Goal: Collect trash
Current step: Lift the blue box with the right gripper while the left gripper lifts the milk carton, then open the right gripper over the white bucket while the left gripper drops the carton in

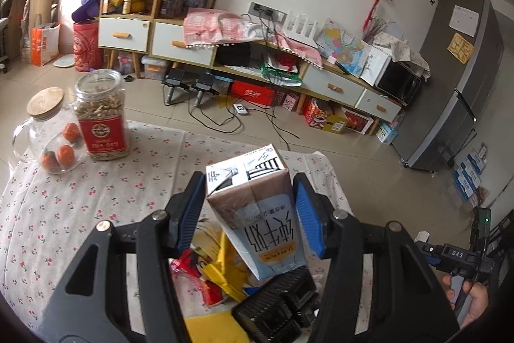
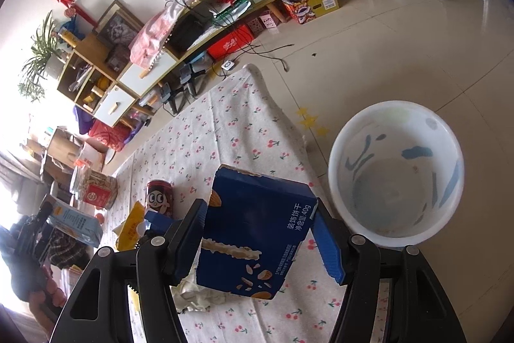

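My left gripper (image 1: 249,204) is shut on a milk carton (image 1: 257,211) and holds it above a pile of wrappers (image 1: 212,272) on the cherry-print tablecloth (image 1: 96,198). My right gripper (image 2: 260,233) is shut on a dark blue biscuit box (image 2: 257,233), held above the table near its right edge. A white plastic bucket (image 2: 396,172) stands on the floor just right of the table, open and almost empty. The milk carton (image 2: 75,222) in the left gripper also shows at the left of the right wrist view.
A red can with a cartoon face (image 2: 159,198), yellow wrappers (image 2: 131,227) and crumpled paper (image 2: 196,294) lie on the table. A peanut jar (image 1: 101,114) and a glass jug with oranges (image 1: 48,137) stand at the far left. A TV cabinet (image 1: 257,53) and a fridge (image 1: 449,79) line the wall.
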